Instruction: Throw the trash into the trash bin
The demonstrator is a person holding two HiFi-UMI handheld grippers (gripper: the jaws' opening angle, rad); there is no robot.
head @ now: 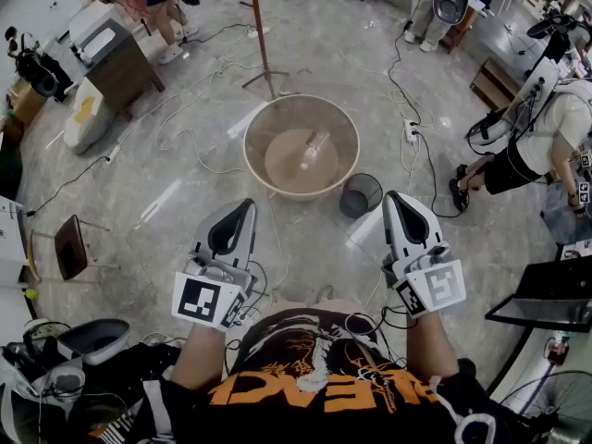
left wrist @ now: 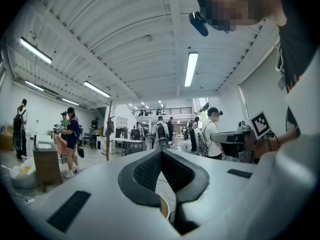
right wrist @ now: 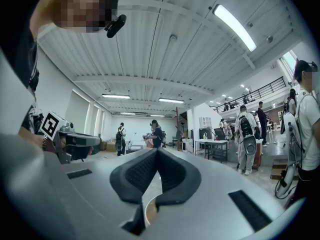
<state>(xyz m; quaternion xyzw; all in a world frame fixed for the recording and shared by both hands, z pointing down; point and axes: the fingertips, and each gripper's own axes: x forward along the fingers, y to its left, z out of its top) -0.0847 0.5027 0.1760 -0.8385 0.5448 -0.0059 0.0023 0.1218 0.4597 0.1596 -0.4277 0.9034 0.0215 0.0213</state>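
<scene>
In the head view a round tan table [head: 268, 118] stands ahead of me with a clear plastic bottle [head: 314, 146] lying on it. A small black mesh trash bin [head: 360, 195] sits on the floor just right of the table. My left gripper [head: 246, 205] and right gripper [head: 392, 198] are held level in front of my body, short of the table. Both are shut with nothing between the pads. In the left gripper view the left gripper's tips [left wrist: 161, 152] meet, and in the right gripper view the right gripper's tips [right wrist: 156, 150] meet.
Cables [head: 194, 109] trail over the grey floor around the table, and a power strip [head: 412, 132] lies to its right. A wooden pole stand [head: 262, 35] rises behind the table. People stand at the right [head: 546, 137] and far back [head: 157, 7]. A brown cabinet [head: 116, 63] is at left.
</scene>
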